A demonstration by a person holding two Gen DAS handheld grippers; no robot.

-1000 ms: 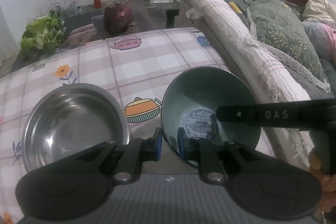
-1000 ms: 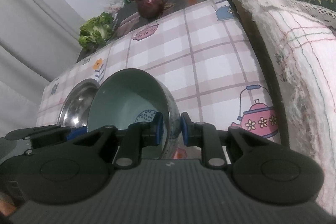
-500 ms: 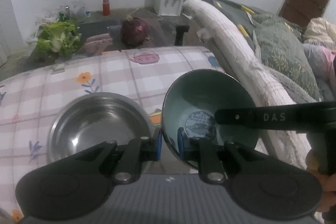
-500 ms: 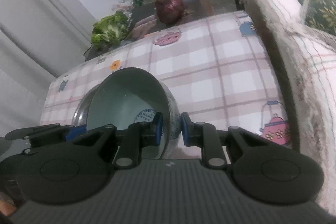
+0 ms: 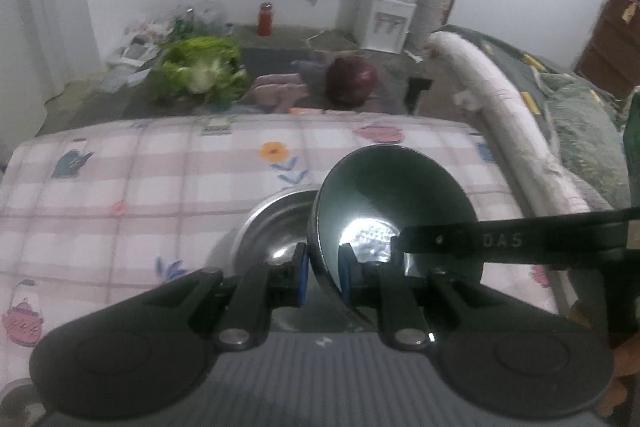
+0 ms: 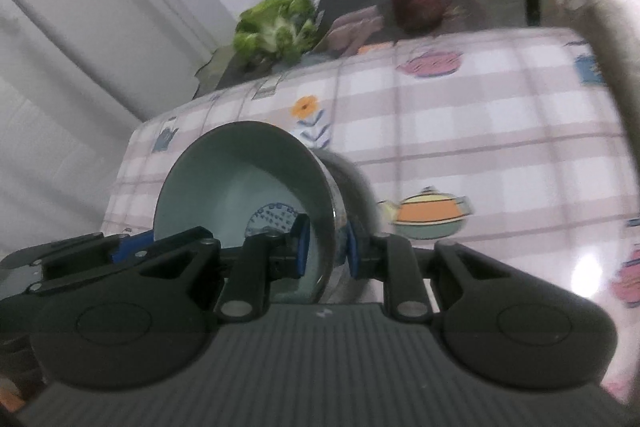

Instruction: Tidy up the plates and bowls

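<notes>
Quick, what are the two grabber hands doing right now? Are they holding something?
Left gripper: shut on the rim of the green bowl.
Right gripper: shut on the opposite rim of the same green bowl.

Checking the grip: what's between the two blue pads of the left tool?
The green bowl's rim sits between the left tool's pads, seen in the left wrist view.

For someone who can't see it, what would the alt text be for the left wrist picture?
Black tongs with blue pads pinch the rim of a teal bowl, held tilted above a steel bowl on a checked tablecloth. A second pair of tongs grips the teal bowl's far rim from the right.
</notes>
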